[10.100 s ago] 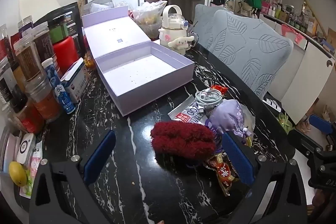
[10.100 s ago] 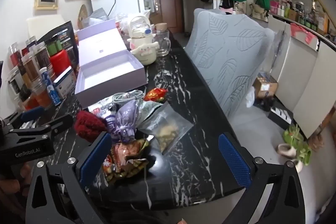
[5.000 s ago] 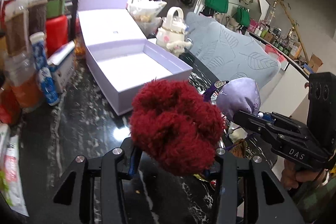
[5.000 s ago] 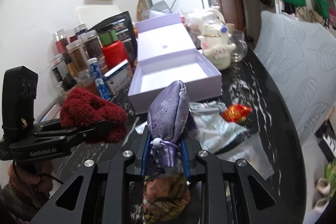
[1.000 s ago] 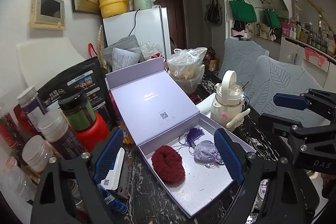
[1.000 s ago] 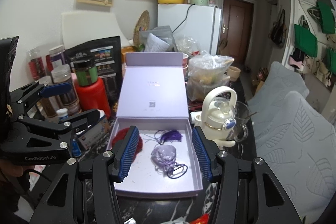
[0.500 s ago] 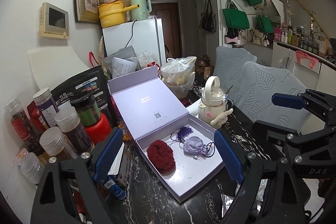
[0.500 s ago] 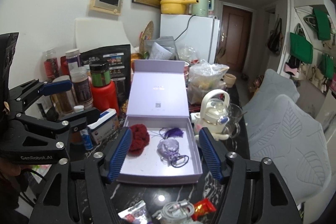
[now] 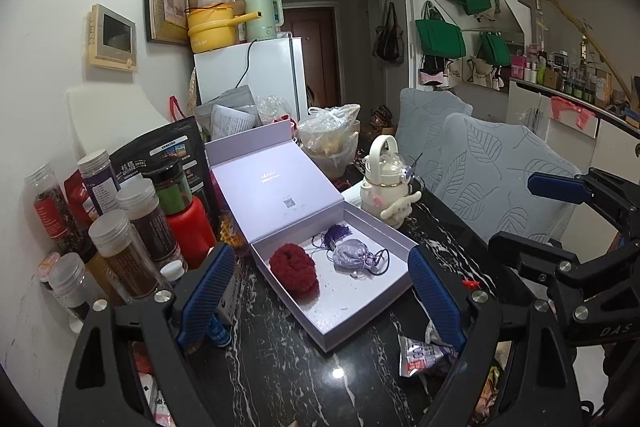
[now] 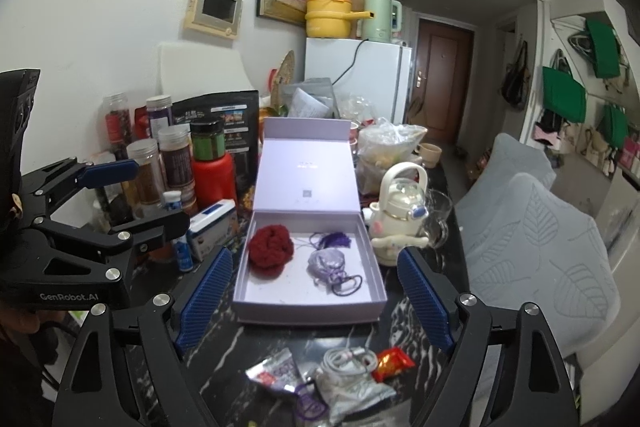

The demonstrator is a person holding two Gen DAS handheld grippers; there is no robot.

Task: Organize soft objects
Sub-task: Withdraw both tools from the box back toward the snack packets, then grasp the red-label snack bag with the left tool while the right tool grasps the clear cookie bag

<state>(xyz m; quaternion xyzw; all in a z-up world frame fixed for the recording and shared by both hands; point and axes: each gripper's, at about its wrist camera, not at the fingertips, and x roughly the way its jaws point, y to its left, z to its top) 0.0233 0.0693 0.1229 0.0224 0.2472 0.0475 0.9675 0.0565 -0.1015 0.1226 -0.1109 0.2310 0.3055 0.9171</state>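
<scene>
Both soft things are now lying in the box: the red scrunchie on its left half and the purple pouch just beside it toward the middle, its cord and tassel spreading on the box floor. Five seconds ago each one was still hanging in a gripper above the surface, so the placing is done. The right gripper has just been opening its jaws; they are now standing wide, with nothing between them, and the box is only showing behind the gap. The left gripper is also standing wide open and is carrying nothing. Compared with one second ago, the box is looking smaller and farther in both views, so both hands are drawing back from it. For the task this is meaning, in my judgement, that the two soft things are sorted. The lid is still standing open. The wrappers and the coiled cable are remaining on the dark surface in front of the box; they are probably not the soft things meant.
</scene>
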